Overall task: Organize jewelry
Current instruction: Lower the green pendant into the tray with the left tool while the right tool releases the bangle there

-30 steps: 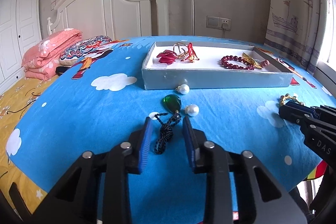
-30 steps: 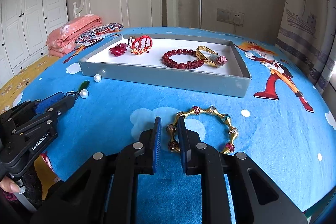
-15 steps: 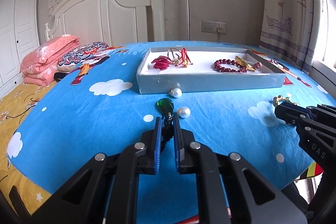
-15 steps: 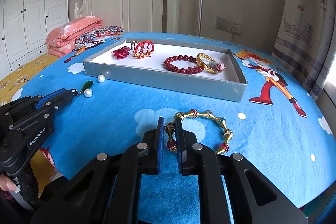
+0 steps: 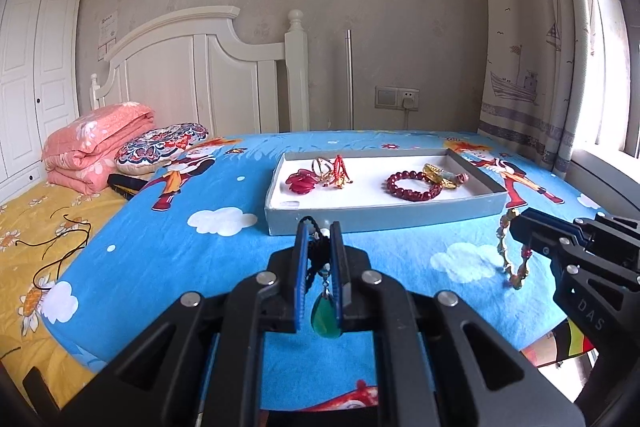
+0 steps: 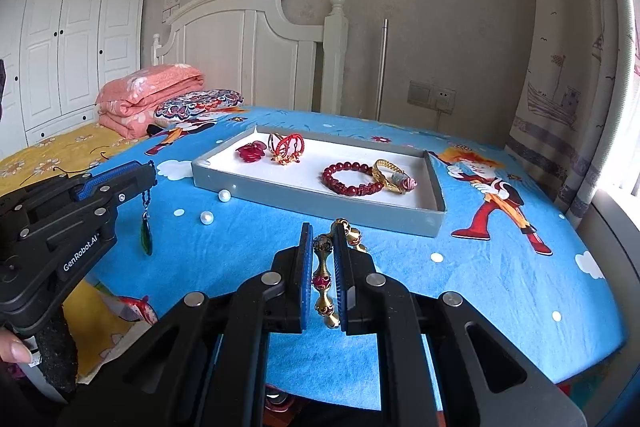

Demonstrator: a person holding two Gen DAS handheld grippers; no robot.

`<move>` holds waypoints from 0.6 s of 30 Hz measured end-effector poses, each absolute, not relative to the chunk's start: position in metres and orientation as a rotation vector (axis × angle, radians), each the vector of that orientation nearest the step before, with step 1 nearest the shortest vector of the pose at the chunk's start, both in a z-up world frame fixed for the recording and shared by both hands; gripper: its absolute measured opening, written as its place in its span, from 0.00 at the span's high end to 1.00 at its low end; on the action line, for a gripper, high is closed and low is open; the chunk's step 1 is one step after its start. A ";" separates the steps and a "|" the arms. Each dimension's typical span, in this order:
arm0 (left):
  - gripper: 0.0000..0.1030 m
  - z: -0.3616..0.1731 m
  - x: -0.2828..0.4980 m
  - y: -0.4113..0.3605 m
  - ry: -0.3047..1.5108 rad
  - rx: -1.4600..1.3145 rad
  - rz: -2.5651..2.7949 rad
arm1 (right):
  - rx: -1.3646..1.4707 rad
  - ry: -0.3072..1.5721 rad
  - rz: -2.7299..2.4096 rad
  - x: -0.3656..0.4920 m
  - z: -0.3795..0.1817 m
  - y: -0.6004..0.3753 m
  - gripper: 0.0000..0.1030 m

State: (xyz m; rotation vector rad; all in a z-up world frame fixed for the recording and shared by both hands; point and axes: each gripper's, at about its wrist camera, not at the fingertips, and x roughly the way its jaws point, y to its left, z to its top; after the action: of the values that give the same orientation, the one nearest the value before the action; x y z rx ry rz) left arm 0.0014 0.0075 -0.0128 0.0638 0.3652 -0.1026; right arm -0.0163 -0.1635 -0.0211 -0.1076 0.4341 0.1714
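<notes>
Landmark: the grey tray [image 5: 400, 217], its long near wall facing both grippers, lying on the blue blanket [image 5: 200, 259].
Left gripper [image 5: 319, 239]: jaws clamped together on the black cord of the green pendant [image 5: 325, 319]; tips just short of the tray's near wall, toward its left end.
Green pendant: hangs below the pads, clear of the blanket, in front of the tray.
Right gripper [image 6: 323, 241]: jaws clamped on the gold bracelet [image 6: 325, 273], in front of the tray's near wall toward its right end.
Gold bracelet: dangles lifted off the blanket; seen from the left wrist view it hangs just beside the tray's right near corner.
Pearls [image 6: 216, 207]: two loose on the blanket, one touching or almost touching the tray's near wall, the other nearer the grippers.
Tray contents: red flower piece [image 5: 300, 182] and red-gold ornaments at the left end, red bead bracelet [image 5: 414, 187] and gold bangle [image 5: 438, 175] at the right.
Open room: bare white floor in the tray's middle and along its near wall.
Edges: tray walls low and upright; the blanket's front edge drops away below both grippers, well apart from the tray.
</notes>
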 end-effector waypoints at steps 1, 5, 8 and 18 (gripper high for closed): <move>0.90 -0.011 0.000 0.006 0.360 0.066 -0.106 | -0.112 0.428 0.175 -0.019 -0.019 -0.162 0.89; 0.90 -0.008 -0.003 0.004 0.353 0.071 -0.110 | -0.116 0.416 0.178 -0.022 -0.015 -0.160 0.89; 0.90 -0.008 -0.003 0.004 0.351 0.068 -0.106 | -0.116 0.414 0.177 -0.023 -0.015 -0.160 0.89; 0.90 -0.008 -0.004 0.003 0.349 0.068 -0.105 | -0.106 0.420 0.175 -0.023 -0.014 -0.159 0.89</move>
State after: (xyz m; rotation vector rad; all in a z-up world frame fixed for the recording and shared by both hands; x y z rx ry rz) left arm -0.0038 0.0028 -0.0078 0.0685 0.3486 -0.1050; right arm -0.0226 -0.1589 -0.0136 -0.1056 0.4204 0.1746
